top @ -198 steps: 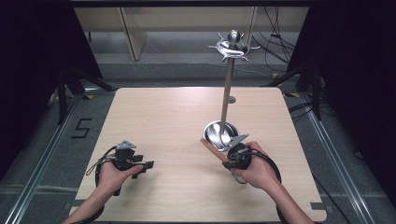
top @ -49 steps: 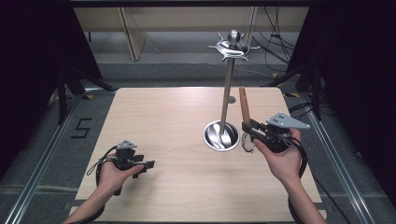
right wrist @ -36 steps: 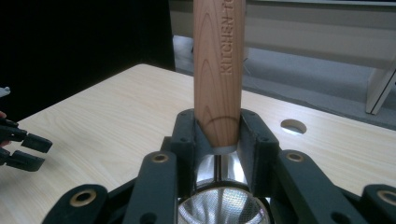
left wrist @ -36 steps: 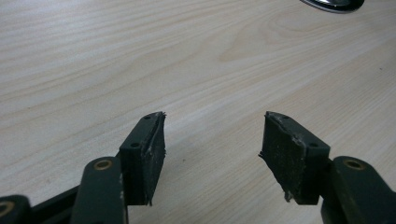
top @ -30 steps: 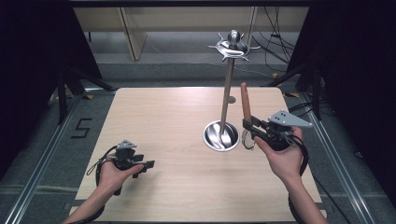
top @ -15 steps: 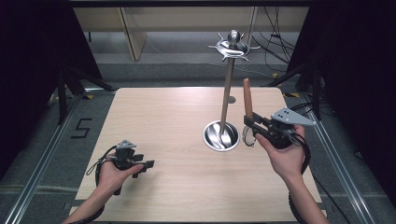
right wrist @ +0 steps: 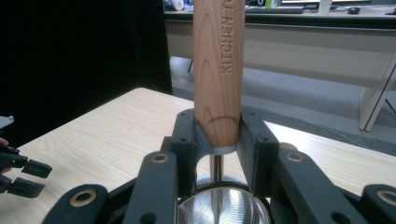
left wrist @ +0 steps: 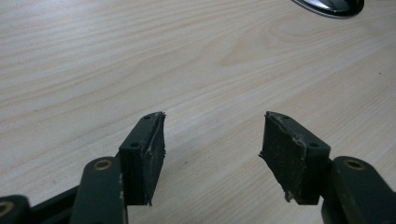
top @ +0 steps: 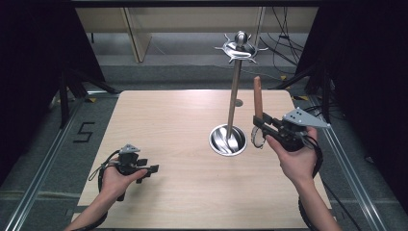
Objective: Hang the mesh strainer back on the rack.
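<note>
My right tool (top: 260, 129), clamped on the wooden-handled strainer (right wrist: 219, 70), has lifted it upright beside the rack (top: 235, 96) near the bench's right edge, ready for hanging; left tool (left wrist: 212, 154) rests apart.

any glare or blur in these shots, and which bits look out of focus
High view: even light, black surrounds, bright glare off the steel base bowl of the stand. Left gripper view: sharp wood grain on the table, jaw pads slightly soft. Right gripper view: wooden handle crisp with its lettering readable, strainer mesh glints, the background desks blurred.
</note>
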A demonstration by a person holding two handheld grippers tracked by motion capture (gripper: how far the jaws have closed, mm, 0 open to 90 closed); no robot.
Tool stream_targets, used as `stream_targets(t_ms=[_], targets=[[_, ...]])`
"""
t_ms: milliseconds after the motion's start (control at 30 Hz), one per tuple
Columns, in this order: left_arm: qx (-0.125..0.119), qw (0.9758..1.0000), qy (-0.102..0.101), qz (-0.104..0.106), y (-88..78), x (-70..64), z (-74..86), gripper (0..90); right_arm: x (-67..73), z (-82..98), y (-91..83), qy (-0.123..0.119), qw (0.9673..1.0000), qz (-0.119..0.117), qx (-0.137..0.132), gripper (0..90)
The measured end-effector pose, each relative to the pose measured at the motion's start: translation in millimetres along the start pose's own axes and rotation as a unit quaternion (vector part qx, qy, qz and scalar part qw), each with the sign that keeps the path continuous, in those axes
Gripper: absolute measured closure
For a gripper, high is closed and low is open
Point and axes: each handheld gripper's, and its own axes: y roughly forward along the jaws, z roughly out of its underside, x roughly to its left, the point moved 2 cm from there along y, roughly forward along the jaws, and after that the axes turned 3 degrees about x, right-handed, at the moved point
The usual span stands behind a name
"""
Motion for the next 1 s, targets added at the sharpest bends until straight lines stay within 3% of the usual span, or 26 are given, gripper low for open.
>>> stream_targets(t_ms=[33, 67, 267, 333, 367, 467, 500, 700, 767, 800, 1000], targets=[[0.000, 1.0000, 0.000, 0.000, 0.0, 0.0, 0.0, 38.3, 1.3, -0.5, -1.1, 0.011, 0.9999, 0.000, 0.003, 70.3], [0.000, 1.0000, 0.001, 0.000, 0.0, 0.0, 0.0, 38.3, -0.2, -1.5, -0.6, 0.001, 1.0000, -0.001, -0.001, 70.3], [-0.005, 1.0000, -0.003, 0.000, 0.9, -0.7, -0.2, 38.3, 0.1, -6.1, -3.3, 0.011, 0.9999, 0.002, -0.007, 70.3], [-0.003, 1.0000, -0.001, 0.005, 0.6, -1.0, -0.3, 38.3, -2.7, -8.2, -3.8, 0.000, 0.9999, 0.006, -0.015, 70.3], [-0.004, 1.0000, -0.001, 0.005, 0.7, -1.2, -0.3, 38.3, -2.3, -8.7, -4.9, 0.008, 0.9999, 0.003, -0.012, 70.3], [0.000, 1.0000, 0.005, 0.005, 0.1, -0.8, -0.3, 38.2, -3.4, -10.3, -5.2, 0.002, 0.9998, 0.003, -0.019, 70.3], [-0.010, 0.9999, -0.007, 0.000, 1.1, -2.9, -0.6, 38.1, -2.6, -11.0, -5.8, 0.007, 0.9998, 0.006, -0.018, 70.3], [-0.012, 0.9999, -0.007, 0.006, 2.2, -2.9, -0.5, 38.1, 0.0, -12.8, -5.1, 0.012, 0.9998, 0.003, -0.016, 70.3], [-0.011, 0.9999, -0.007, 0.006, 2.2, -2.8, -0.5, 38.0, -0.8, -13.9, -4.5, 0.008, 0.9998, 0.002, -0.020, 70.3], [0.001, 1.0000, 0.005, 0.005, 0.7, -1.2, -0.3, 38.1, -1.2, -15.6, -4.2, 0.005, 0.9997, 0.002, -0.024, 70.4], [-0.012, 0.9999, -0.008, 0.007, 2.1, -3.0, -0.6, 38.1, -0.2, -20.1, -4.6, 0.006, 0.9996, 0.000, -0.028, 70.4]])
